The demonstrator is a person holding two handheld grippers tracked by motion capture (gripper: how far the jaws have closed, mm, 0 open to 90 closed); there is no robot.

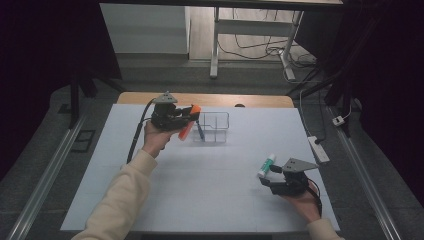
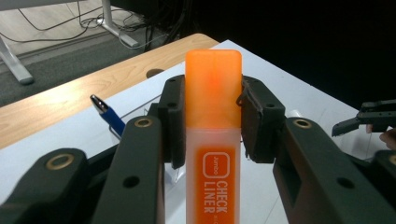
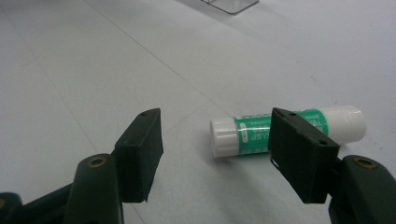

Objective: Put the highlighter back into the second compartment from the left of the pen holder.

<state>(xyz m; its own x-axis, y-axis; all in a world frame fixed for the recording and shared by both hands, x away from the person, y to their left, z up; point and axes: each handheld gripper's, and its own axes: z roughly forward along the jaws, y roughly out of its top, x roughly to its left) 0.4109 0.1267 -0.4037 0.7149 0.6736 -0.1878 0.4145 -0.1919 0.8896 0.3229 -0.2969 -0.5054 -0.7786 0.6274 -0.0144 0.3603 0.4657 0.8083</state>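
My left gripper is raised over the far left of the white mat, shut on an orange highlighter. In the left gripper view both pads clamp the highlighter just below its orange cap, with the left gripper pointing toward a clear organizer box. A blue pen stands in that box. A green-and-white glue stick lies on the mat at the right. My right gripper is open just short of the glue stick, whose middle is hidden behind one jaw.
The mat covers a wooden table whose far edge shows behind the box. A white power strip lies off the mat's right edge. Desk legs and cables stand on the floor beyond. My right gripper also appears far off in the left gripper view.
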